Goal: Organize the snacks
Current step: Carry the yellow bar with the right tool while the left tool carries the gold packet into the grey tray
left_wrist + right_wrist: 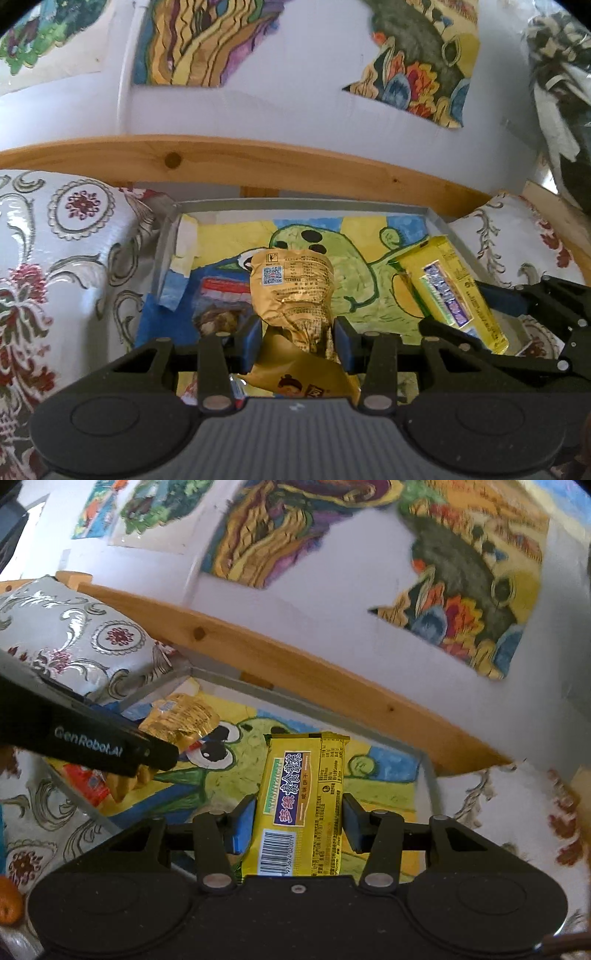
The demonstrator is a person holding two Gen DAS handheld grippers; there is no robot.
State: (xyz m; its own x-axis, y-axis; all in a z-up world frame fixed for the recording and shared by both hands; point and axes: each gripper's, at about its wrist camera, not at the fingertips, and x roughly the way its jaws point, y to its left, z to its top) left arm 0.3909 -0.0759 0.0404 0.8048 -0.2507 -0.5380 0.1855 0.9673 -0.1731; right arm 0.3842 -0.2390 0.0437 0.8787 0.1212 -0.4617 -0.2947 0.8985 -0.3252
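Over the tray [168, 236], left fingers [254, 338] pinch the gold packet [291, 291]; right fingers [352, 823] clamp the yellow biscuit pack [306, 801]. The crumpled foil could slip and land outside the tray.

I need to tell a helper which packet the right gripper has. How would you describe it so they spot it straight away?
Find the shallow grey tray lined with a green frog drawing, below the wooden rail. The right gripper holds a long yellow biscuit packet above it. Unlike the crumpled gold packet in the left gripper, it is flat and straight, with a purple label and a barcode.
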